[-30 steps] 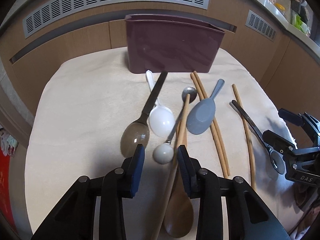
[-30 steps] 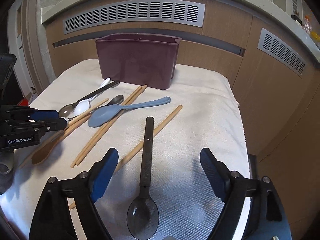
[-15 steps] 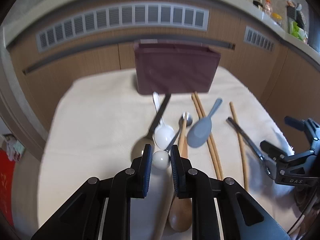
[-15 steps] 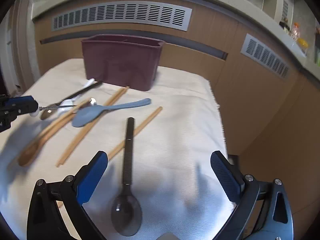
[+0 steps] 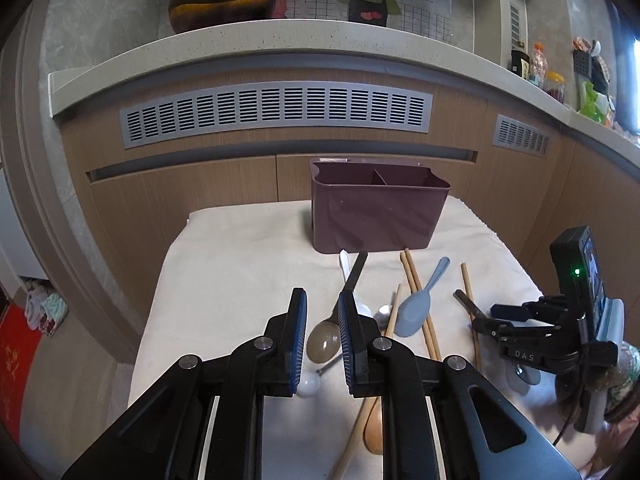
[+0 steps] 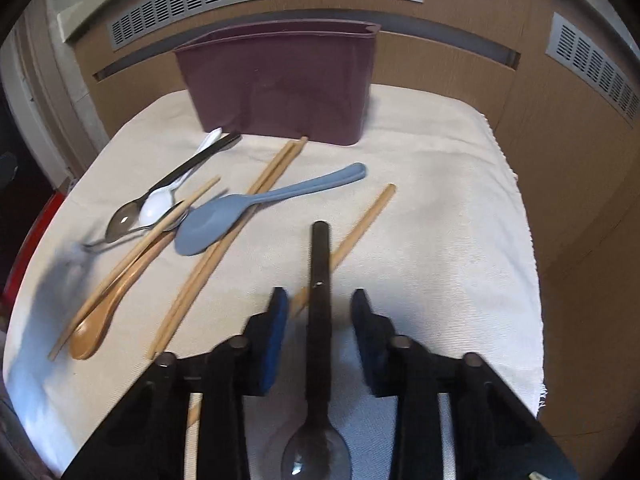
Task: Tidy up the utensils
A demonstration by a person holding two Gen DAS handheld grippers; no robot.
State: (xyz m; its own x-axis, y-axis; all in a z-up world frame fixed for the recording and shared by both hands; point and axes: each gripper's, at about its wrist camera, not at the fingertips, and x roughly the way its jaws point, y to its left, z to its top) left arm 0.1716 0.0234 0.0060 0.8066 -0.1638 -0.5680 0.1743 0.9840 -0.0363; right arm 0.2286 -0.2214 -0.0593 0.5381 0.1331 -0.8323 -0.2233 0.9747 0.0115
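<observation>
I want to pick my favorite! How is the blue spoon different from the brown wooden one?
The blue spoon has a wide bowl; the wooden spoon has a narrower one. The blue spoon lies across the paired chopsticks, the wooden spoon alongside a single chopstick. Both lie on the white cloth.

The left tool [image 5: 322, 344] is black plastic with blue pads on its fingers [image 5: 299, 336] and round silver screws at the joints. The right tool [image 6: 318, 340] looks alike; white "DAS" lettering marks its body in the left view.
</observation>
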